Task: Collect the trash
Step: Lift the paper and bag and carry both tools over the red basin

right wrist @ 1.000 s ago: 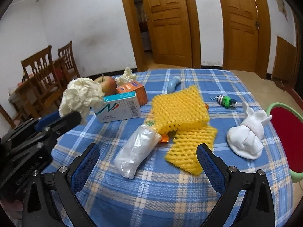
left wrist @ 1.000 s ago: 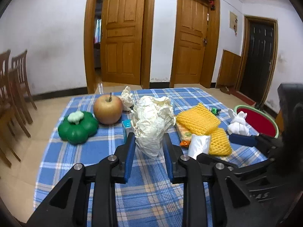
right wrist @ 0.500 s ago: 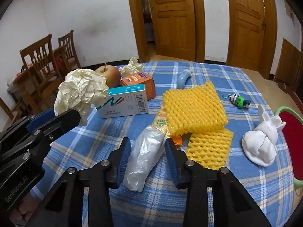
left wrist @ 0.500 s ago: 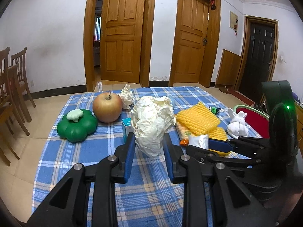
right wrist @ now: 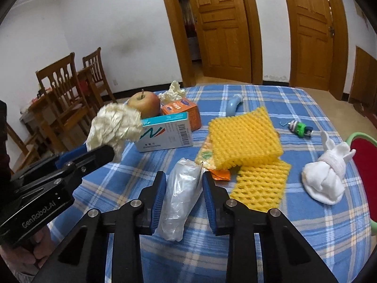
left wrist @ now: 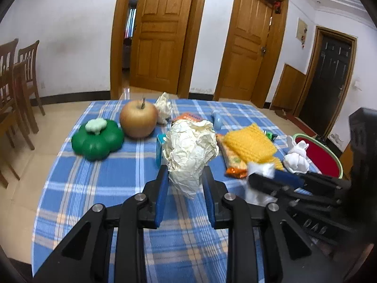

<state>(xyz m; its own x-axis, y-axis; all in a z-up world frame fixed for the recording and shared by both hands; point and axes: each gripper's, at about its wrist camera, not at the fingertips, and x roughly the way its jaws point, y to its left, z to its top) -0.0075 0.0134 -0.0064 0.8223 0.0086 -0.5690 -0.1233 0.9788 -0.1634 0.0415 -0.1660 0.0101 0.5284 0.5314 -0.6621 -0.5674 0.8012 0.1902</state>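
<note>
Closing on a crinkly clear plastic bag (right wrist: 181, 195) lying on the tabletop (right wrist: 294, 231), the right tongs (right wrist: 182, 194) may pinch only slippery film, while the left tongs (left wrist: 185, 184) clamp a crumpled paper ball (left wrist: 190, 151) aloft; yellow foam netting (right wrist: 245, 139) crowds rightward, near edge clear.

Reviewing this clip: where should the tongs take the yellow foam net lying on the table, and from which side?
Probably the near edge of the upper yellow foam net, approached low from the camera side: that edge lifts off the lower sheet, so one pad could slide under.
</note>
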